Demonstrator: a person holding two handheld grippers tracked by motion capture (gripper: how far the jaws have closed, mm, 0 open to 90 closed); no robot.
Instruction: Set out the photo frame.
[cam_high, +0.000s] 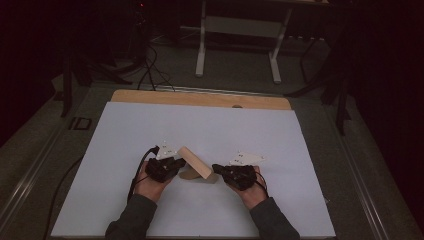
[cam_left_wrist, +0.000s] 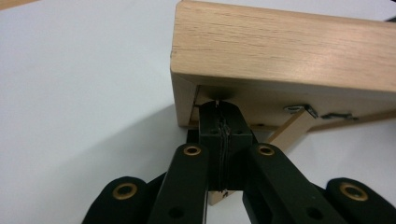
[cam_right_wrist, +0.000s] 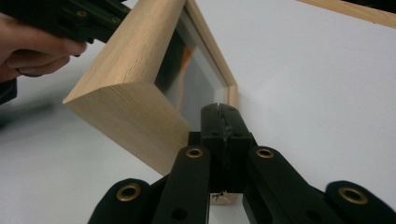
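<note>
While tilted on the table (cam_high: 125, 200), wooden frame (cam_high: 195, 162) (no readable writing), left tool (cam_left_wrist: 219, 107) and right tool (cam_right_wrist: 219, 109) clamped on its edges.

Dark grey-green sleeves are worn on both forearms. Each tool, left tool (cam_high: 172, 164) and right tool (cam_high: 220, 170), is built of black linkages pinned with brass-ringed screws, topped by a pale three-cornered plate, and trailed by a black cable.
</note>
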